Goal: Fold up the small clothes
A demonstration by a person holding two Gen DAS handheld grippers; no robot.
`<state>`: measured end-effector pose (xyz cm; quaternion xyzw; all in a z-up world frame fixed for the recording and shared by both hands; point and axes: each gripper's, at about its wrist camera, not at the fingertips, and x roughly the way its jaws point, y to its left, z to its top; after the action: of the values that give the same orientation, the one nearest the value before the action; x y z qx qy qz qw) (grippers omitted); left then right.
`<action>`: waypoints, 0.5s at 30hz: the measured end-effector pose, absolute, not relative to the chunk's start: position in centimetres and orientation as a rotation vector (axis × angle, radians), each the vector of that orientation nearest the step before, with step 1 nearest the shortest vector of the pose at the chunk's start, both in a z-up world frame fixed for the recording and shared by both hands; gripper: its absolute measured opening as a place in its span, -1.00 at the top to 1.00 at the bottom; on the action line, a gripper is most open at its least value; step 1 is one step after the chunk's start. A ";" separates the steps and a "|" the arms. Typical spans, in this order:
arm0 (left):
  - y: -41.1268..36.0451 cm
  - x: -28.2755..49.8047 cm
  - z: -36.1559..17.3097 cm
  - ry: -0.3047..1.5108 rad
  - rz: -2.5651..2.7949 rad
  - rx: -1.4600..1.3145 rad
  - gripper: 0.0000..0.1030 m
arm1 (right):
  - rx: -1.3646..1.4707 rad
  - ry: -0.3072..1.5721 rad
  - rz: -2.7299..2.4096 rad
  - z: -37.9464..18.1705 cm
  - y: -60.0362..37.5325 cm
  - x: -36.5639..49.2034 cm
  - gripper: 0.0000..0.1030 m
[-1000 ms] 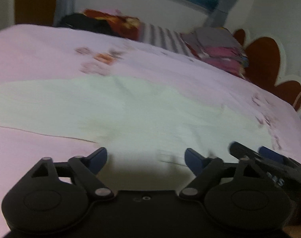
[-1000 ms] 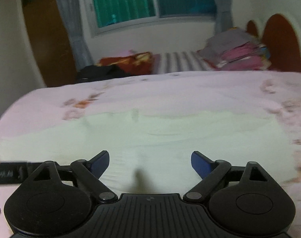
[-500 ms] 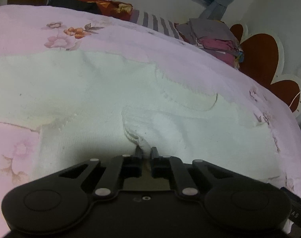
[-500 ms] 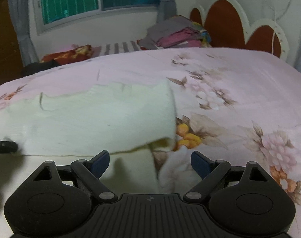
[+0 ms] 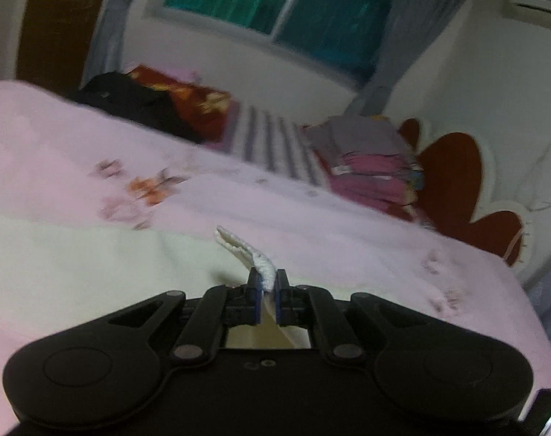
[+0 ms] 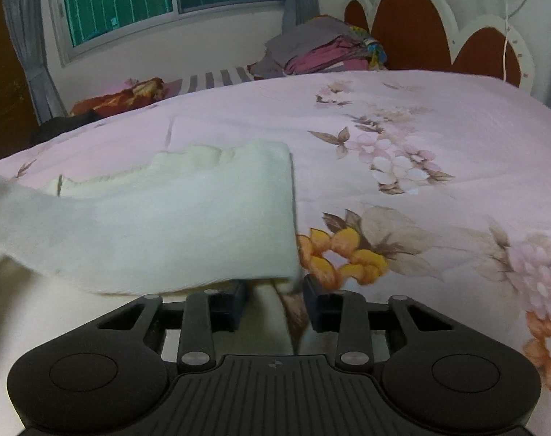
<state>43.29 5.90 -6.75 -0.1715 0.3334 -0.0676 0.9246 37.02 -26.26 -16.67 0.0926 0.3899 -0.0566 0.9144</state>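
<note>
Pink cotton bedspread with printed flowers (image 6: 402, 116) fills both views and serves as the folding surface; a wooden headboard with red scalloped panels (image 6: 413, 32) and a stack of folded clothes in grey and pink (image 6: 322, 54) stand at its far end, well apart from the work.

On the spread lies the task's thing, a cream-white knitted garment (image 6: 173, 225). In the right wrist view one part is already turned over onto the rest, so a first fold seems made, though its edge is loose and rumpled. No neat finished packet shows yet, so most of the folding looks still ahead.

The left gripper (image 5: 267, 290) is clamped tight on a narrow ridge of the cream knit, which sticks up between its blue pads and looks raised off the bed.

The right gripper (image 6: 273, 301) has just been closing; its jaws now stand partly apart with the lower corner of the garment between them. Whether the pads already press on the cloth cannot be told from this view.

Judged so, the step in hand is taking hold of two points for the next fold.
</note>
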 end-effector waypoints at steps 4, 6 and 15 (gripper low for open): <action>7.4 44.0 -10.1 0.742 -0.057 -0.322 0.88 | 0.235 0.806 -0.103 -16.6 -26.6 37.4 0.77; 7.9 44.1 -12.0 0.786 -0.034 -0.320 0.88 | 0.251 0.803 -0.125 -16.6 -26.9 37.2 0.84; 7.4 43.0 -11.8 0.740 0.049 -0.191 0.36 | 0.240 0.790 -0.120 -14.7 -27.5 35.3 0.61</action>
<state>42.97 7.37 -11.79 -0.0933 0.3612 0.0237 0.9275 35.32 -27.51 -14.71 0.1167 0.3835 -0.0581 0.9143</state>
